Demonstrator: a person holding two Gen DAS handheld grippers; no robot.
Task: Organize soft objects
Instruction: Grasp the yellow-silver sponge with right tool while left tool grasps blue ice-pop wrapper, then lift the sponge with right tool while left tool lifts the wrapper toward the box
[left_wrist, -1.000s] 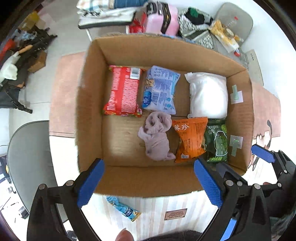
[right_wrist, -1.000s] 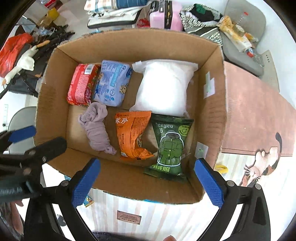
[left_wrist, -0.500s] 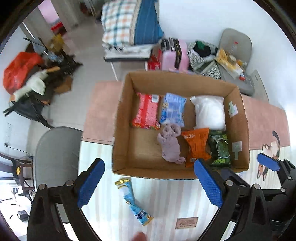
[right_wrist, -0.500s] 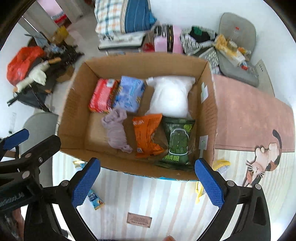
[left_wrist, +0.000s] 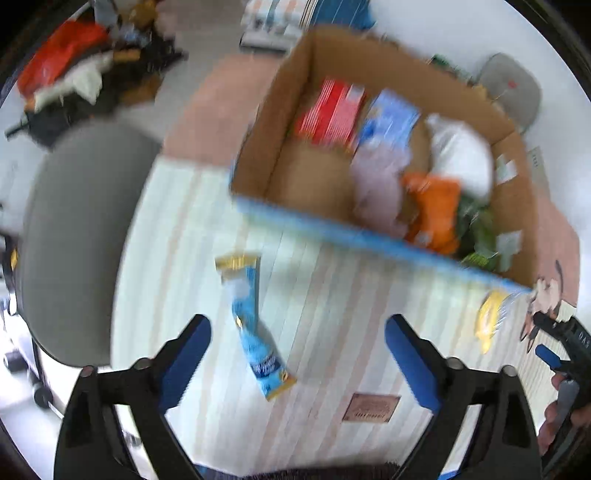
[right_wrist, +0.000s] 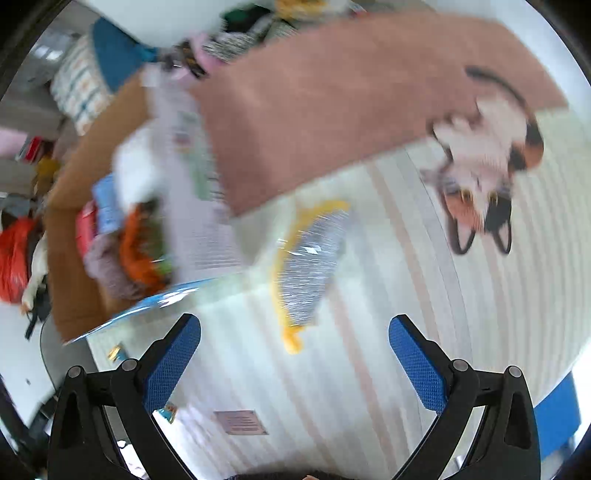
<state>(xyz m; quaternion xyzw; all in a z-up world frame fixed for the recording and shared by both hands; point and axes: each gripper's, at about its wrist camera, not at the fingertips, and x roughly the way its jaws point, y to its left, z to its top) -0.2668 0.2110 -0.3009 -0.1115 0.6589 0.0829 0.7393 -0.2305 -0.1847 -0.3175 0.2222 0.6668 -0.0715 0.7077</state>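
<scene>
A cardboard box (left_wrist: 258, 147) holds several soft packs: red, blue, white, orange, green, and a mauve cloth (left_wrist: 376, 184). On the striped mat in front of it lies a long light-blue packet (left_wrist: 251, 325), right between the open jaws of my left gripper (left_wrist: 295, 354). A yellow and silver packet (right_wrist: 306, 266) lies by the box's right corner, just ahead of my open, empty right gripper (right_wrist: 295, 354); it also shows in the left wrist view (left_wrist: 491, 317). Both views are motion-blurred.
A grey chair (left_wrist: 81, 236) stands left of the table. A pink mat with a cat picture (right_wrist: 480, 177) lies right of the box (right_wrist: 74, 266). Clutter and bags sit on the floor behind. A small brown label (left_wrist: 369, 406) is on the mat.
Both grippers have pulled back from the box and dropped toward the mat. The left now faces the blue packet, the right has swung right toward the yellow packet.
</scene>
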